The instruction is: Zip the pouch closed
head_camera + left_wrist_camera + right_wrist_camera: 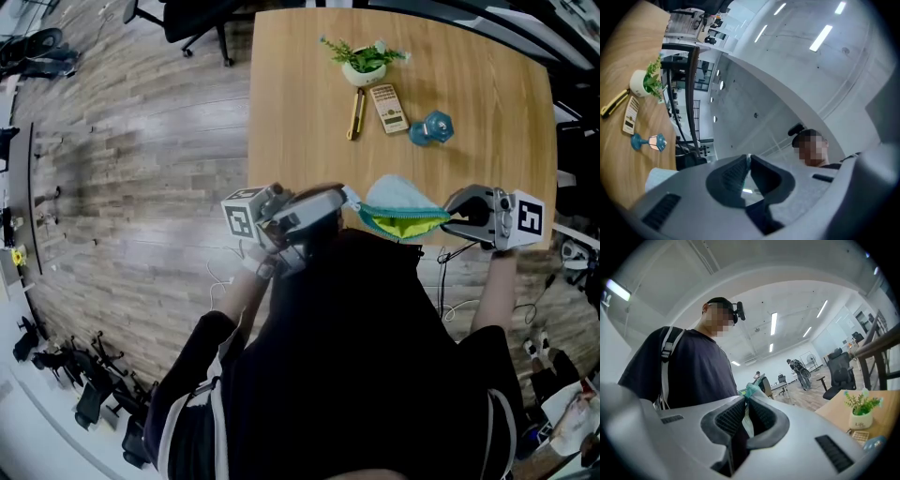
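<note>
A teal pouch (401, 199) with a yellow-green lining hangs stretched between my two grippers, over the near edge of the wooden table (300, 103). Its mouth gapes along the lower side. My left gripper (349, 199) is shut on the pouch's left end. In the left gripper view only a thin pale sliver shows between the pads (733, 176). My right gripper (448, 218) is shut on the right end. In the right gripper view teal fabric (751, 391) sticks out past the pads (730, 417). I cannot make out the zipper pull.
At the far side of the table stand a small plant in a white pot (363, 61), a yellow-and-black cutter (355, 114), a white remote-like card (388, 107) and a blue object (431, 128). An office chair (197, 19) is beyond the table's left corner.
</note>
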### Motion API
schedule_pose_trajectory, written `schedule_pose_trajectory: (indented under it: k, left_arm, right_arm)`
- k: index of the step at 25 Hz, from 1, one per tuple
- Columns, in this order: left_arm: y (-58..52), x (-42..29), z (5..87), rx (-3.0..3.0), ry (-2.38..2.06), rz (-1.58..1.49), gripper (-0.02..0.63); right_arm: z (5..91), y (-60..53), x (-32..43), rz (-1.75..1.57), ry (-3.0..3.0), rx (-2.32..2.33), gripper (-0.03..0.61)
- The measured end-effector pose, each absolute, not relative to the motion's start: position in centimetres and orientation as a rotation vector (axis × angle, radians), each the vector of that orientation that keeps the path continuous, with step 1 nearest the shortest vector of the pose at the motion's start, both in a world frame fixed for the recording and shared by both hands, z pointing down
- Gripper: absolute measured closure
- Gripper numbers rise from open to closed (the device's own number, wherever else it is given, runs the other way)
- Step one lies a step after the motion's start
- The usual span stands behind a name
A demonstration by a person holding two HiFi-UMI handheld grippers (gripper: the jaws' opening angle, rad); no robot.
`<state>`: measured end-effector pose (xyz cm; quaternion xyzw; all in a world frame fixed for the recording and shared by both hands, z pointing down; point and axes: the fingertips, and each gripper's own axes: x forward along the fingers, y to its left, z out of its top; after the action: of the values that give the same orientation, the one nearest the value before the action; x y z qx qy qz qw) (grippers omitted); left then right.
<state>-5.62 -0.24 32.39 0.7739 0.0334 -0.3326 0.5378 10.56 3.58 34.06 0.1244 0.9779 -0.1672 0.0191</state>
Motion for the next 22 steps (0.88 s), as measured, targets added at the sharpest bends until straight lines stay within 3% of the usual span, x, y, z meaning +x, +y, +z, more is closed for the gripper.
schedule_pose_trajectory:
  k: [13, 14, 16, 19, 22]
  left_arm:
    - [-1.8, -5.3, 35.8, 1.836, -0.193, -0.641, 0.599]
    - [-2.2, -5.5, 36.1, 1.836, -0.234, -0.637, 0.6]
    - [-2.7, -6.0, 36.9, 1.853, -0.335, -0.613, 0.6]
    - [-3.4, -6.7, 37.7, 1.877, -0.472, -0.571, 0.6]
    - [-3.8, -7.0, 37.7, 1.876, -0.545, -0.581, 0.6]
  right_arm:
    - [41.1, 1.0, 10.4, -0.75, 3.087, 0.124, 0.54]
    - [41.5, 0.2, 10.6, -0.761, 3.092, 0.039, 0.527]
    - [42.3, -2.1, 11.6, -0.738, 3.129, -0.243, 0.418]
    - [41.9, -5.3, 12.2, -0.384, 3.27, -0.815, 0.414]
    - [37.8, -3.7, 6.3, 0.075, 3.364, -0.817, 0.488]
